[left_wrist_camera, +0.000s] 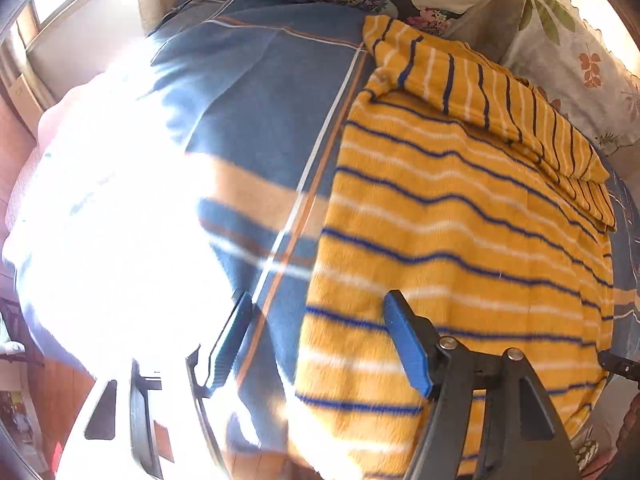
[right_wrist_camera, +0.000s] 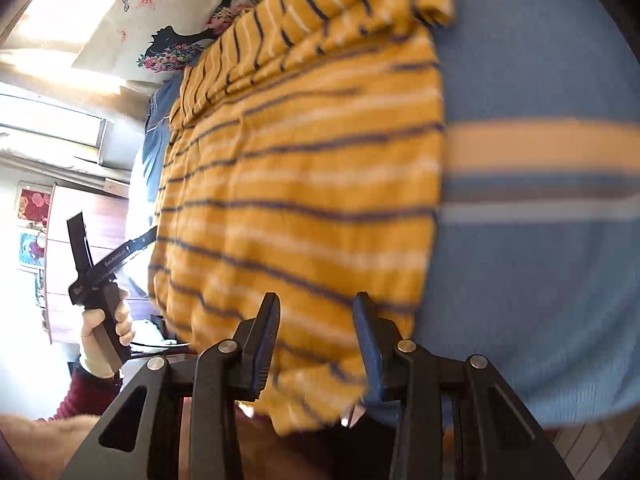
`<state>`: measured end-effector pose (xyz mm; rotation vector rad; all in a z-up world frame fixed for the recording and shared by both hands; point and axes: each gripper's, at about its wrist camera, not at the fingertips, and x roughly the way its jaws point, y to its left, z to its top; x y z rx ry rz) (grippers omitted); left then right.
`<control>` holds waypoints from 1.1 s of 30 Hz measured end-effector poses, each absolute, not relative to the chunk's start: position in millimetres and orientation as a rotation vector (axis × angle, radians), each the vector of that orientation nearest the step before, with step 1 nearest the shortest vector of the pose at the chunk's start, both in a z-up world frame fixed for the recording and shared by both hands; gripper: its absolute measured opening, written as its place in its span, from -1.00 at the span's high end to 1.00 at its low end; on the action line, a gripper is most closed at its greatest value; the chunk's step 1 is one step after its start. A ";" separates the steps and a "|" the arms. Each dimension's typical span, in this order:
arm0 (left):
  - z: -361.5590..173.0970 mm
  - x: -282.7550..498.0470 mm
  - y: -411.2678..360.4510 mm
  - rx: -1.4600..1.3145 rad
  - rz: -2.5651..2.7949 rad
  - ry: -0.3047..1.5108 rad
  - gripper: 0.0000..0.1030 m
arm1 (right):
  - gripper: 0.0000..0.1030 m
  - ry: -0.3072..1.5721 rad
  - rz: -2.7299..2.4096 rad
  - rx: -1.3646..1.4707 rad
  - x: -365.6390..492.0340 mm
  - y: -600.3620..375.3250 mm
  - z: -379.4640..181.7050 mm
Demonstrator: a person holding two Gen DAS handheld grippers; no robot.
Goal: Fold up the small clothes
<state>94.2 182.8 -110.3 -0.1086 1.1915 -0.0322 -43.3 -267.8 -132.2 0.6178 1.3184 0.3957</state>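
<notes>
A yellow garment [left_wrist_camera: 460, 240] with blue and white stripes lies spread on a blue striped bedspread [left_wrist_camera: 260, 100]; its far part is folded over into a narrow band [left_wrist_camera: 500, 92]. My left gripper [left_wrist_camera: 320, 312] is open and empty, hovering over the garment's left edge. In the right wrist view the same garment [right_wrist_camera: 300, 184] fills the middle. My right gripper [right_wrist_camera: 316, 308] is open, its fingers straddling the garment's near edge without holding it. The left gripper's body [right_wrist_camera: 100, 272] shows at the left of that view, held in a hand.
Patterned pillows [left_wrist_camera: 568, 48] lie at the head of the bed beyond the garment. Strong sunlight washes out the bedspread's left side [left_wrist_camera: 112, 220]. A window [right_wrist_camera: 48, 120] and wooden furniture [right_wrist_camera: 80, 220] stand beside the bed. The bedspread [right_wrist_camera: 540, 240] extends right of the garment.
</notes>
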 end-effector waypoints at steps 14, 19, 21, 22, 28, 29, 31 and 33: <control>-120.6 19.9 218.2 -0.428 -0.103 1.187 -0.31 | -0.03 1.419 0.428 0.621 -74.9 -251.3 -155.7; -132.3 19.1 204.1 -0.444 -0.106 1.179 -0.40 | -0.07 1.469 0.467 0.685 -71.2 -238.8 -176.7; -133.6 15.4 206.5 -0.466 -0.110 1.183 -0.41 | -0.07 1.486 0.469 0.700 -70.9 -237.2 -181.2; -134.3 12.5 208.5 -0.479 -0.114 1.191 -0.41 | -0.07 1.494 0.479 0.706 -71.9 -236.5 -182.5; -144.0 -5.6 221.4 -0.586 -0.151 1.211 -0.41 | -0.07 1.485 0.560 0.778 -72.2 -229.2 -180.6; -146.5 -4.9 220.5 -0.595 -0.161 1.219 -0.41 | -0.07 1.497 0.556 0.789 -71.1 -228.1 -184.7; -150.0 -6.2 221.8 -0.598 -0.176 1.230 -0.41 | -0.07 1.521 0.549 0.802 -69.3 -225.7 -192.6; -152.5 -8.0 222.3 -0.609 -0.177 1.234 -0.41 | -0.07 1.535 0.553 0.800 -68.4 -221.7 -197.5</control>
